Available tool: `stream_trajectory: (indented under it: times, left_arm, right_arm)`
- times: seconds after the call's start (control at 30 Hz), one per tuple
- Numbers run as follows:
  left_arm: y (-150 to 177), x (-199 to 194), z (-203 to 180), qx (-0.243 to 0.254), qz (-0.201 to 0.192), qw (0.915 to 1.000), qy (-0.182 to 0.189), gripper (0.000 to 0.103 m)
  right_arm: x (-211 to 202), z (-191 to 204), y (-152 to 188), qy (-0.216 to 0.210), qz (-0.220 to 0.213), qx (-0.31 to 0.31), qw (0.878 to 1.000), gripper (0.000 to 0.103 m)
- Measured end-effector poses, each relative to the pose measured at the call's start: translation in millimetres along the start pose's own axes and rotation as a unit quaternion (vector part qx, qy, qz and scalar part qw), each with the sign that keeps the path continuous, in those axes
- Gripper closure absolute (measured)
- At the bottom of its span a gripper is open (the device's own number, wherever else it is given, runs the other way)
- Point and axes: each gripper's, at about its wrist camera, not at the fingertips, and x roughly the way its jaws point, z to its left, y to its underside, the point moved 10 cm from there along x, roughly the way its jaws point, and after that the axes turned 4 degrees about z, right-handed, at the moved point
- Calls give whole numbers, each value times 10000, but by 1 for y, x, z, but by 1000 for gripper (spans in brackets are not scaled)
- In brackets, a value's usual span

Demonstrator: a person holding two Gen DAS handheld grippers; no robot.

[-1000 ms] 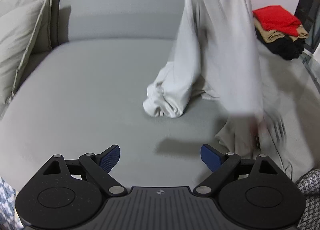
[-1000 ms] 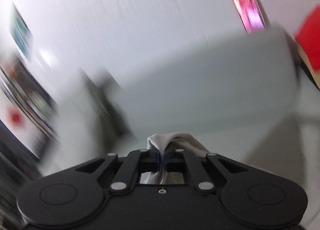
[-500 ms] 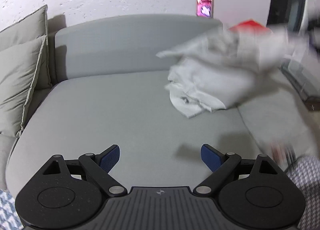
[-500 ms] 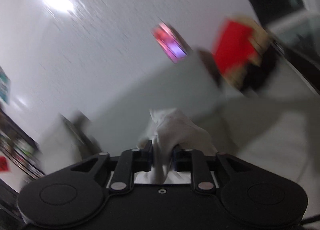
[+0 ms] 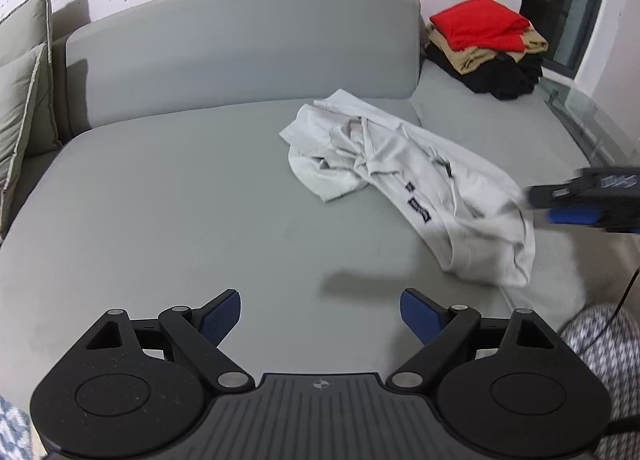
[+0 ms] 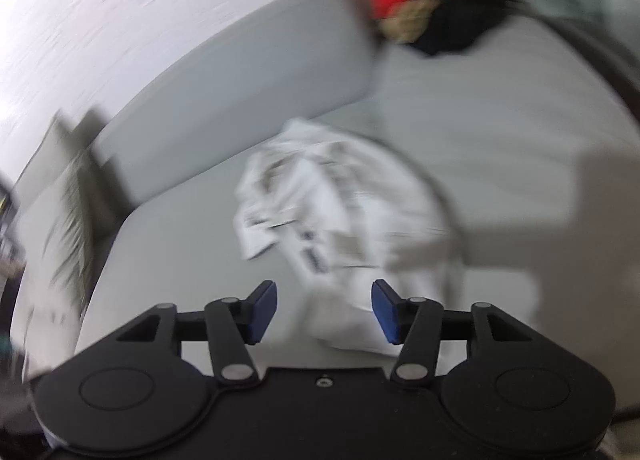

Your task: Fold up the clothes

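The grey sofa (image 5: 168, 195) takes up most of the room from where I stand, its wide seat bare apart from one garment, with a pale cushion (image 5: 20, 99) propped at the far left end. At the right end, past the backrest, sits a stack of folded clothes (image 5: 486, 47): red on top, tan beneath, black at the bottom.

The pale grey garment (image 5: 404, 175) lies crumpled on the seat, right of centre, running slantwise from near the backrest toward the front edge. It is bunched and twisted at the far end and doubled over in a thick roll at the near end; two small dark labels show on its upper face. It is not folded as it lies. I cannot tell which end is hem or waistband.

It looks like soft, light knit cloth: limp, no stiffness, nothing fragile. I judge it will sag and drag if lifted by one point, and the thick roll may slip out of a shallow pinch. Two corners of a single edge, taken one layer deep, look the better hold for spreading it.

The right gripper (image 6: 324, 310) hovers just over the near end of the garment, its blue pads parted with cloth beneath but not pinched. The left gripper (image 5: 320, 310) hangs over bare seat, well short of the cloth, its fingers spread wide and holding nothing.
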Motion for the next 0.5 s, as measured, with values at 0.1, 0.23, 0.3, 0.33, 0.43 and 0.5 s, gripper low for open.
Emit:
stream_trajectory:
  times: [0.1, 0.23, 0.3, 0.33, 0.43, 0.5]
  left_arm:
    - [-9, 6, 7, -82, -105, 9999, -29, 15]
    - [-10, 16, 21, -211, -95, 9997, -84, 15]
    - [-10, 21, 28, -272, -65, 9996, -91, 15]
    - [-9, 24, 32, -303, -50, 9995, -94, 15]
    - [-8, 32, 41, -391, -2, 9992, -87, 15]
    - [-6, 37, 44, -443, 41, 9990, -42, 15]
  right_arm:
    - [40, 31, -17, 83, -149, -786, 9968, 43]
    - [92, 62, -38, 563, -643, -2008, 9759, 15]
    - [120, 69, -41, 835, -655, -2428, 9643, 16]
    - [135, 70, -43, 971, -589, -2569, 9598, 17]
    - [167, 63, -40, 1378, -361, -2949, 9448, 27]
    - [177, 59, -36, 1578, -259, -3241, 9324, 31]
